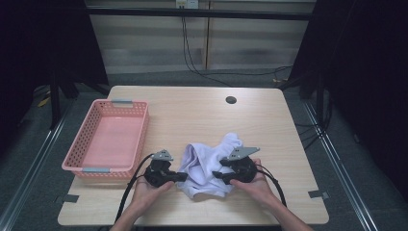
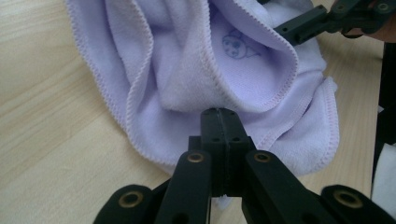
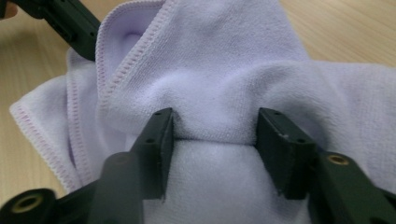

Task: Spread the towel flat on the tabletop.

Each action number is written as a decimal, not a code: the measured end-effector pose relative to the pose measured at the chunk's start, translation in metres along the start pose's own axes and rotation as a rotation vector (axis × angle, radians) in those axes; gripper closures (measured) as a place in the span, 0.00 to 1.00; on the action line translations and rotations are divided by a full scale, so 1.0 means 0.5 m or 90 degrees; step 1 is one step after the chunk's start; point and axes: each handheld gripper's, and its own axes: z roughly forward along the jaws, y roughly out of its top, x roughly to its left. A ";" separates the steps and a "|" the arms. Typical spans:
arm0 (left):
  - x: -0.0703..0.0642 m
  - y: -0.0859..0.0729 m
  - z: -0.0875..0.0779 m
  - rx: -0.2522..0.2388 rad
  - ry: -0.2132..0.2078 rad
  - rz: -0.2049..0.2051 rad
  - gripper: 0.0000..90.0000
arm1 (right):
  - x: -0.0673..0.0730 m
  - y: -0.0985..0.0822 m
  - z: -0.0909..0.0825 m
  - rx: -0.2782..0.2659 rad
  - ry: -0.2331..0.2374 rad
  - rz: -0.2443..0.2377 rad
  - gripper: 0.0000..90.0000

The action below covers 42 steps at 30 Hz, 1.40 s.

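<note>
Pale wooden table [image 1: 202, 113], rounded corners, with a dark round cable hole [image 1: 231, 100] near its far edge and grey tape tabs at the near corners. Far left on it: one pink perforated plastic basket [image 1: 82, 144] with grey handle clips, well apart from your work. Centre near you: one crumpled lilac microfibre cloth [image 1: 207, 166] with stitched hem, lying bunched on the table between your hands. Your left tongs [image 1: 179, 177] are pressed together at the cloth's left edge; whether any hem is nipped between them you cannot tell. Your right tongs [image 1: 217, 175] stand apart, straddling a raised fold of the cloth with both pads against it. Behind the table: dark curtains, a slatted wall, black cables on the grey floor.
</note>
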 end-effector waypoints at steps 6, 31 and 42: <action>0.005 0.006 -0.030 -0.051 -0.003 -0.010 1.00 | -0.031 -0.002 -0.037 -0.040 -0.041 0.049 0.88; 0.028 -0.004 -0.054 -0.090 0.021 -0.048 0.70 | 0.054 0.045 0.036 0.012 0.106 -0.003 0.51; 0.023 -0.009 -0.053 -0.084 0.010 -0.039 0.64 | 0.053 0.020 0.062 0.036 0.081 -0.018 0.92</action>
